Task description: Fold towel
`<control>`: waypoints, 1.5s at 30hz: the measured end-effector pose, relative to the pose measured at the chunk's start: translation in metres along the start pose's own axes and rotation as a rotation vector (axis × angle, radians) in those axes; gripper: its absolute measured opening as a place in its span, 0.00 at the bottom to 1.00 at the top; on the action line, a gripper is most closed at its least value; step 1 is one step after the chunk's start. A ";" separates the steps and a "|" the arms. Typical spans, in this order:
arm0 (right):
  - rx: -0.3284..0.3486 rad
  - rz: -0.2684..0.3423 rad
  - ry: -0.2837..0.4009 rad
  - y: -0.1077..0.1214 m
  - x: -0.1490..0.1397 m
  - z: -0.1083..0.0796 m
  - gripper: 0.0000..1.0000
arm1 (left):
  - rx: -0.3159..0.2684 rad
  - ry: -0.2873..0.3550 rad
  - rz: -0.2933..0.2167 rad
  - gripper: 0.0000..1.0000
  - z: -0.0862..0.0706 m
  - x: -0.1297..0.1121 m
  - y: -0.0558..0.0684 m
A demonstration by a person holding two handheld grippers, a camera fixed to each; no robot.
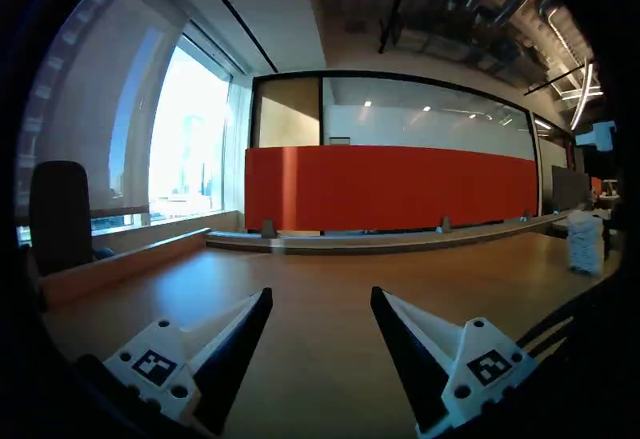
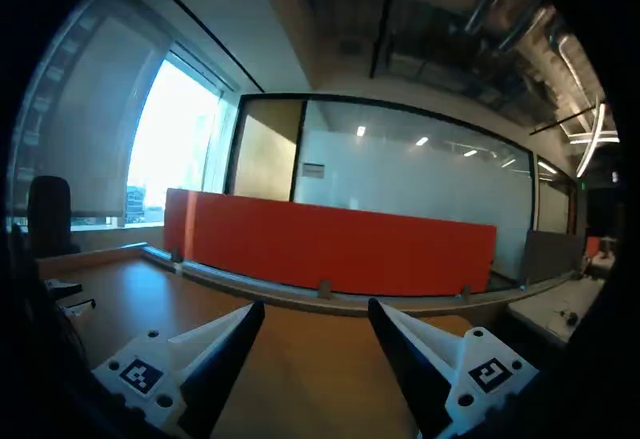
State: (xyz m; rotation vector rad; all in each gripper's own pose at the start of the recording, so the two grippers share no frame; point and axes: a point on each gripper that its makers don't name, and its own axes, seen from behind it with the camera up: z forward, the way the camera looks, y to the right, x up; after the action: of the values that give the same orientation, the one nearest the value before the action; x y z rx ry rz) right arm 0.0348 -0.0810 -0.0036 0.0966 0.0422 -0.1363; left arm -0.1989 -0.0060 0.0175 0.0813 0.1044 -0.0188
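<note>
In the left gripper view, my left gripper (image 1: 320, 293) is open above a bare wooden tabletop (image 1: 320, 279), with nothing between its black-edged white fingers (image 1: 232, 335). A pale bluish-white bundle (image 1: 585, 243) stands on the table at the far right; it may be cloth, but it is too small to tell. In the right gripper view, my right gripper (image 2: 316, 305) is also open and holds nothing, pointing across the same kind of wooden tabletop (image 2: 320, 375) toward an orange divider.
An orange partition (image 1: 392, 187) runs along the table's far edge, with glass walls behind it. A black chair back (image 1: 60, 215) stands at the left by the bright window. Dark gear (image 2: 64, 295) sits at the left edge of the right gripper view. A second desk (image 2: 560, 303) lies at the right.
</note>
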 end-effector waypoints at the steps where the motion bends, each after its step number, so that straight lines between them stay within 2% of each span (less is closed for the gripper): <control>1: -0.002 0.005 0.001 0.002 0.000 0.000 1.00 | 0.000 0.000 0.000 0.91 0.000 0.000 0.000; 4: -0.006 0.017 0.001 0.007 -0.002 0.001 1.00 | 0.000 0.000 0.001 0.91 0.000 -0.001 -0.001; 8: -0.011 0.027 -0.002 0.016 -0.007 0.002 1.00 | 0.000 0.000 0.003 0.96 -0.001 -0.002 -0.001; 15: -0.035 0.033 0.005 0.040 -0.019 0.004 1.00 | 0.000 0.000 0.004 0.96 -0.001 -0.003 -0.001; 21: -0.066 0.070 0.010 0.064 -0.040 0.004 1.00 | 0.000 0.001 0.003 0.96 0.000 -0.004 -0.001; 25: -0.079 0.102 0.002 0.073 -0.064 0.002 1.00 | 0.000 0.001 0.004 0.96 0.000 -0.004 -0.002; 31: -0.102 0.138 -0.027 0.078 -0.101 -0.004 1.00 | 0.000 0.001 0.004 0.96 0.001 -0.005 -0.002; 39: -0.099 0.164 -0.028 0.078 -0.133 -0.009 1.00 | 0.001 0.002 0.003 0.96 0.001 -0.007 -0.003; 45: -0.089 0.159 -0.029 0.074 -0.150 -0.008 1.00 | 0.001 0.003 0.003 0.96 0.001 -0.007 -0.003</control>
State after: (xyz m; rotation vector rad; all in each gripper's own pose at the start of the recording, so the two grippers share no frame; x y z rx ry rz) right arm -0.1036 0.0125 0.0029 0.0093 0.0120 0.0235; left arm -0.2058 -0.0092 0.0193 0.0822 0.1067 -0.0155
